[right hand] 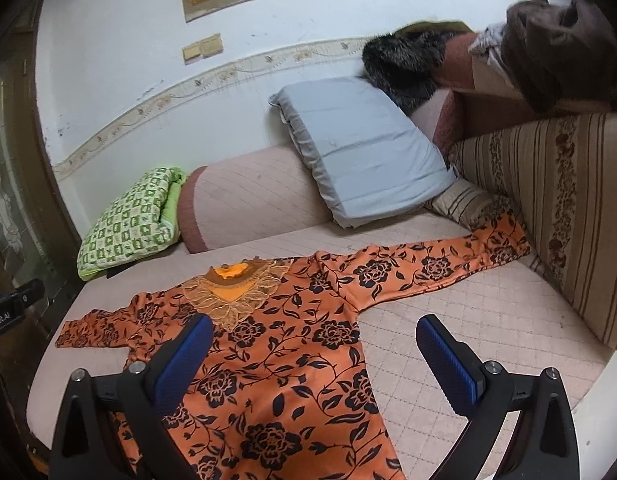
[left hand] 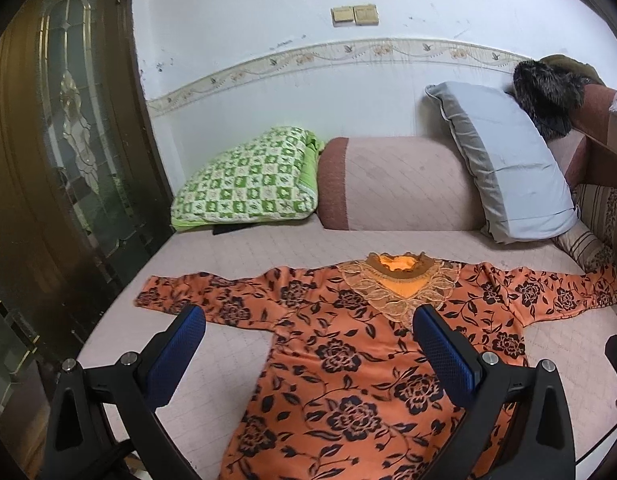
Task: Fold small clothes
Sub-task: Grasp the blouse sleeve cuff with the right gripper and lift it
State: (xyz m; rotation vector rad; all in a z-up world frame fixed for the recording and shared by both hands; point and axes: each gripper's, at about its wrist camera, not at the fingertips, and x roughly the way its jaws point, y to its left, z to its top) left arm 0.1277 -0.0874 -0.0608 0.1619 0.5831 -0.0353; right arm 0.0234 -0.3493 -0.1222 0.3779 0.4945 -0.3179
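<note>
The orange floral top (left hand: 348, 360) lies flat; both the left gripper (left hand: 308, 344) and right gripper (right hand: 314, 344) are held spread above it (nothing gripped). A sleeve cuff should be pinched first.

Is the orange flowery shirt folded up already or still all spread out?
Spread out. The orange shirt lies flat on the bed, both sleeves stretched sideways, no folds yet.

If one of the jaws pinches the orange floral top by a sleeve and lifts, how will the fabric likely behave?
The orange floral top lies flat with soft wrinkles, so it probably drapes limply rather than holding shape. It looks thin, so likely light. Its far sleeve runs up against the striped sofa back, so it may drag there.
</note>
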